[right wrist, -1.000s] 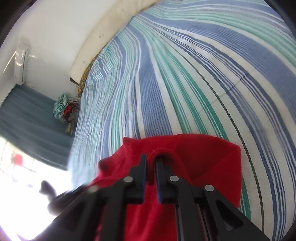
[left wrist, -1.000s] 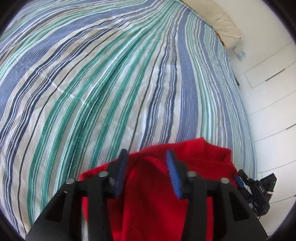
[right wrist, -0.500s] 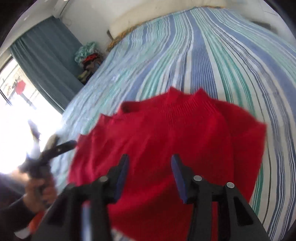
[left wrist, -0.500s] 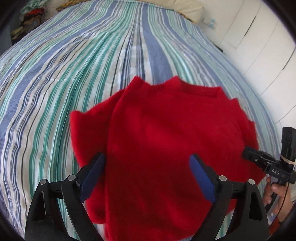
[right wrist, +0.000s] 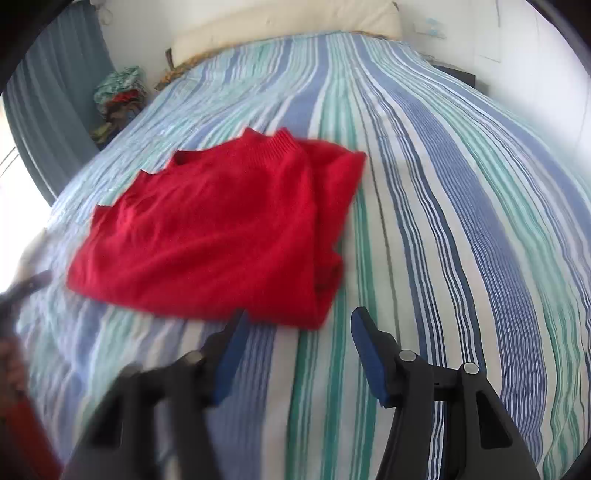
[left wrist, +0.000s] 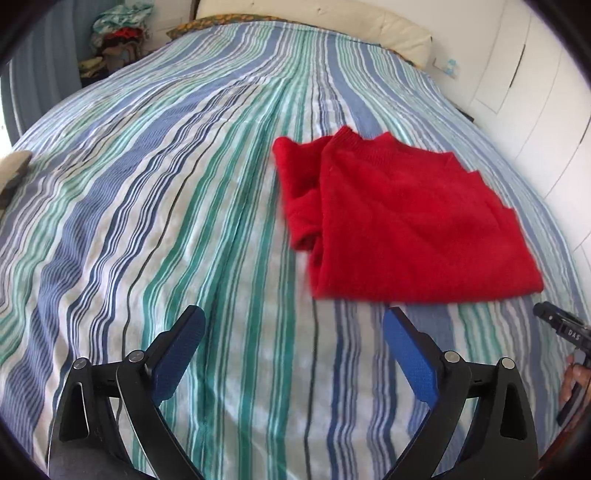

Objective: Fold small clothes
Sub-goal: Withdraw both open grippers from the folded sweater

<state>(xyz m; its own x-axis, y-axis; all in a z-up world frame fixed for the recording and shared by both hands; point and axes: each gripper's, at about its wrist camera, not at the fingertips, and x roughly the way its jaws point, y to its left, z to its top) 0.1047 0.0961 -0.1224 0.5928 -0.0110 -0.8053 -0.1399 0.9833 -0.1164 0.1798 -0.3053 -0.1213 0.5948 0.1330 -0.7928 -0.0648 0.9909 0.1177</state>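
A red knitted sweater [left wrist: 402, 225] lies folded flat on the striped bed [left wrist: 184, 184], collar toward the headboard, a sleeve folded at one side. My left gripper [left wrist: 293, 328] is open and empty, above the bed just short of the sweater's near edge. In the right wrist view the sweater [right wrist: 221, 232] lies left of centre. My right gripper [right wrist: 297, 332] is open and empty, its left finger close to the sweater's near hem, not touching. The other gripper shows at the right edge of the left wrist view [left wrist: 561, 328].
A cream headboard cushion [left wrist: 314, 18] runs along the far end of the bed. A pile of clothes [left wrist: 118, 33] sits at the far left by a blue curtain [right wrist: 48, 103]. White cupboard doors [left wrist: 546, 110] stand to the right.
A second ago my right gripper was shut on the sweater. Both grippers have opened, let go and pulled back toward me. The sweater now lies flat on the bed.
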